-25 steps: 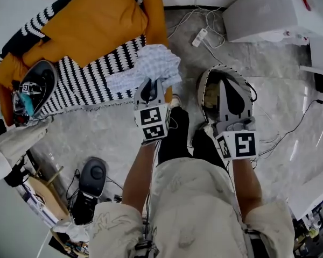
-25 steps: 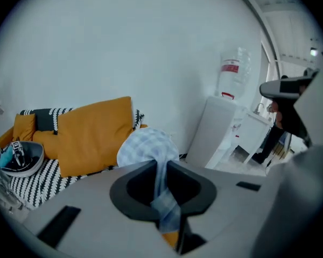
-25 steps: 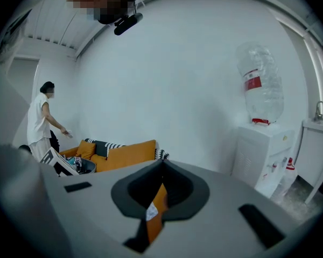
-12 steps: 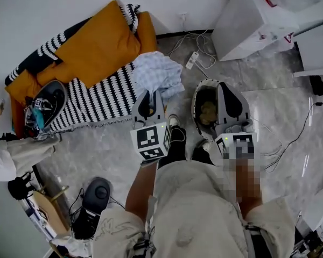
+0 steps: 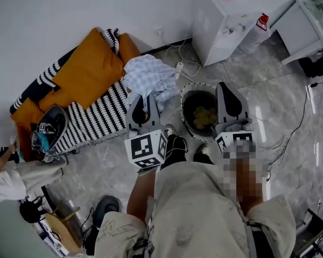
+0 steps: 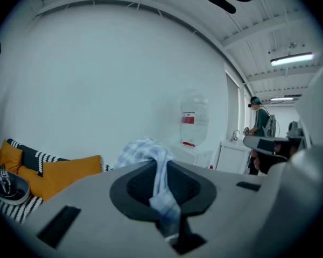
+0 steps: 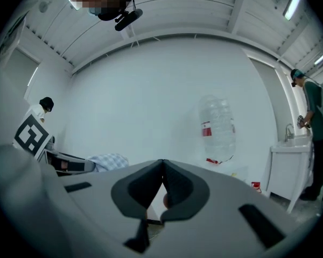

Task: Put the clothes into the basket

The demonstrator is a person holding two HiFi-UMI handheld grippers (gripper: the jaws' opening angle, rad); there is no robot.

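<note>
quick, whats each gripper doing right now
Left gripper: shut on the checked cloth.
Right gripper: shut, empty.

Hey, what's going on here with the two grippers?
A standing person holds a gripper in each hand. The left gripper is clamped on a blue checked cloth. The right gripper is shut and empty, near the round basket by their feet. The cloth is not in the basket yet.
</note>
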